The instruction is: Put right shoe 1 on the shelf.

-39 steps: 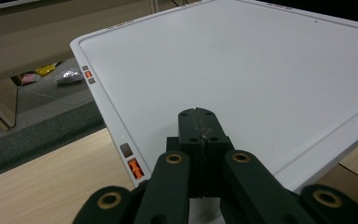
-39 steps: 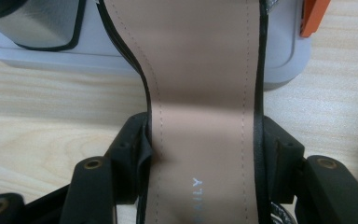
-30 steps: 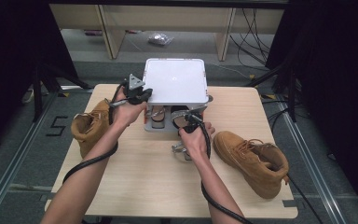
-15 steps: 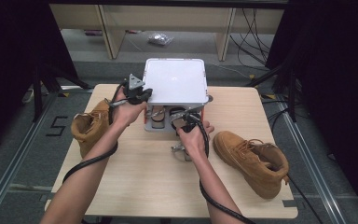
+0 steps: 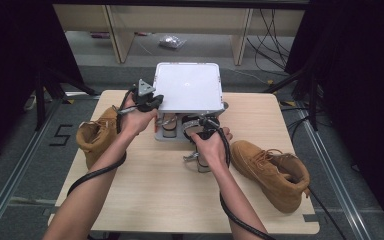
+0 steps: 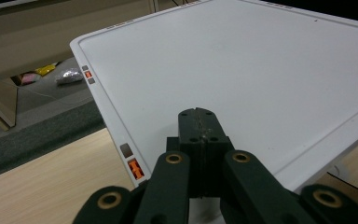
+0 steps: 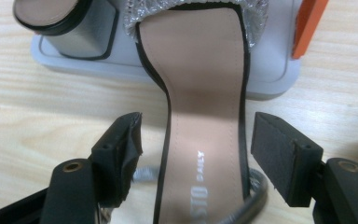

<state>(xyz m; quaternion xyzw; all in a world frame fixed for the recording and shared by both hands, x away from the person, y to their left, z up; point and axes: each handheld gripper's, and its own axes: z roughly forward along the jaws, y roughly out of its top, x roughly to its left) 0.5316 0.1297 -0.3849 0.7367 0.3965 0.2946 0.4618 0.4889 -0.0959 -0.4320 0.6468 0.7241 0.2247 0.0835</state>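
A white flat lid stands raised over a grey base at the back middle of the table. My left gripper is at the lid's left edge. In the left gripper view its jaws are shut, tips together over the white lid. A sandal with a beige insole and silver strap lies with its toe on the grey base. My right gripper straddles its middle. Its jaws have just been opening, and both pads stand clear of the sandal's sides. In the high view the right gripper is at the base's front edge.
One tan boot lies at the table's left, behind my left forearm; another tan boot lies at the right front. A second sandal's block heel rests on the base beside an orange part. Bare wood lies in front.
My right hand has risen slightly over the sandal. The left hand and the lid have kept still.
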